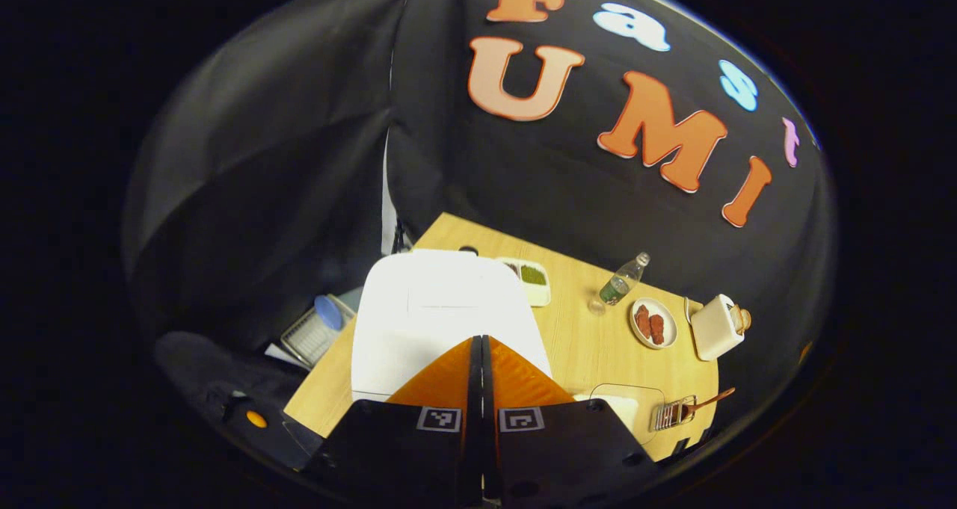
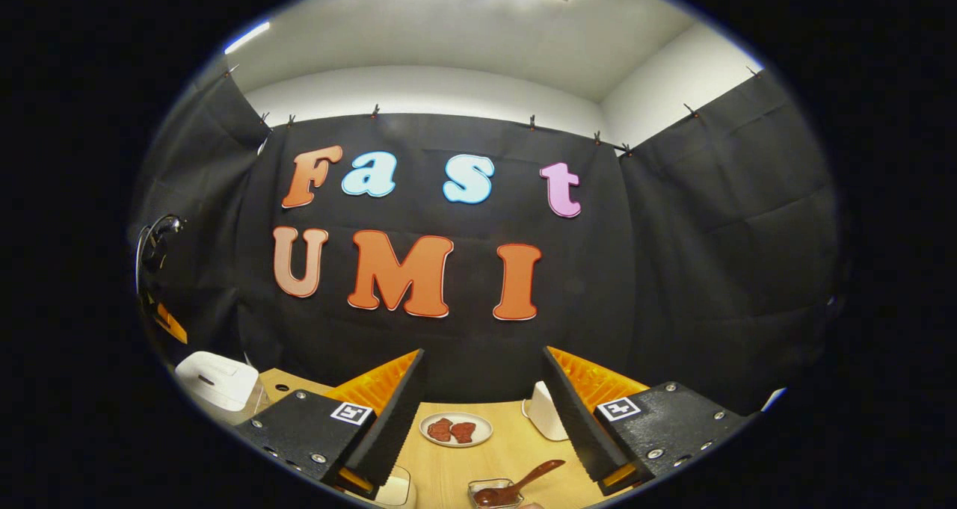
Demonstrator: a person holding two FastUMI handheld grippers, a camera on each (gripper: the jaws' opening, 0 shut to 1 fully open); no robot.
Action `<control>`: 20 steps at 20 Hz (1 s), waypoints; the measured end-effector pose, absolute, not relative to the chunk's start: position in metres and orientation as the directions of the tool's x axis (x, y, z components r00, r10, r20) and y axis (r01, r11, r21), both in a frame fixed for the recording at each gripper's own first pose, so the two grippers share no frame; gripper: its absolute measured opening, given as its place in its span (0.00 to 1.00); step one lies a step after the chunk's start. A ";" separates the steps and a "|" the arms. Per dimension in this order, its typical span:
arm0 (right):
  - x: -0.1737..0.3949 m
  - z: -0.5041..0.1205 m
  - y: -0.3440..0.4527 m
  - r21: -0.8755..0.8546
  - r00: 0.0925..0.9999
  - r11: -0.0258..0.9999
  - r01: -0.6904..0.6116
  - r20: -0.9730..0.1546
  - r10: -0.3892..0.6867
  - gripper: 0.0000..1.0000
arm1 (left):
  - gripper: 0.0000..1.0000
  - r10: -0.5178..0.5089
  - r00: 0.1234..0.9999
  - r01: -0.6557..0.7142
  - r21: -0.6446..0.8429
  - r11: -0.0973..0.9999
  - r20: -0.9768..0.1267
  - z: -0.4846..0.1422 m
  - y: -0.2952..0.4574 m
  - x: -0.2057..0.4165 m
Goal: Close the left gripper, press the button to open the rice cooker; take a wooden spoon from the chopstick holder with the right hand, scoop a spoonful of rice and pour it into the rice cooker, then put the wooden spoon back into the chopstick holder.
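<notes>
Left tool (image 1: 479,344) (fingers pressed together) hovers over the white box-shaped rice cooker (image 1: 441,307); right tool (image 2: 484,389) gapes wide above the light wooden table (image 2: 493,457).

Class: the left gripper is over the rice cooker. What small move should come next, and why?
Probably lower the left gripper onto the rice cooker to press its button: its fingers are already shut together and the lid still looks closed.

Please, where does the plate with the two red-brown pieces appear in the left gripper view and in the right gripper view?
Left gripper view: the plate lies right of centre on the table, between the bottle and the toaster.
Right gripper view: the plate lies low at centre, between the open tongs.
Shared landmark: the toaster, right of the plate.
</notes>
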State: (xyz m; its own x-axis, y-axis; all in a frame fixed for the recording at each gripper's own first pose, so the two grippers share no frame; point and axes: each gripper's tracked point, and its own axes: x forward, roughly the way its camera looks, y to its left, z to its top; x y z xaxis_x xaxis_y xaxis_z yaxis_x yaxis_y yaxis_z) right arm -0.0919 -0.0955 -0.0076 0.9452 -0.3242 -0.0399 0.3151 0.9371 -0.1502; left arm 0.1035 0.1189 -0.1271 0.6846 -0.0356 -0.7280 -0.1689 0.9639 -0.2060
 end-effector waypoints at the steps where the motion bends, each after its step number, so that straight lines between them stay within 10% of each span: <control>1: -0.098 -0.008 -0.100 -0.155 0.938 0.930 0.333 -0.042 -0.343 0.93 | 0.05 -0.042 0.649 -0.184 -0.210 0.960 -0.760 -0.142 0.119 0.107; 8: -0.130 -0.023 -0.128 -0.154 0.881 0.878 0.453 -0.075 -0.467 0.93 | 0.04 -0.127 0.463 -0.245 -0.265 0.933 -0.877 -0.200 0.120 0.112; 20: -0.130 -0.050 -0.127 -0.154 0.866 0.873 0.463 -0.132 -0.482 0.94 | 0.06 -0.157 0.403 -0.253 -0.274 0.928 -0.902 -0.224 0.109 0.103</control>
State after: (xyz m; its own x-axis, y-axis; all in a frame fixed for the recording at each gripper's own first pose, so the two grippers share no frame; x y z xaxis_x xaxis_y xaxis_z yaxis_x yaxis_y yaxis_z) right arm -0.1301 -0.1272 -0.0497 0.8660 -0.4823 -0.1324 0.4627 0.8731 -0.1537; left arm 0.1029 0.1092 -0.2242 0.4030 -0.1566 -0.9017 -0.2533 0.9277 -0.2744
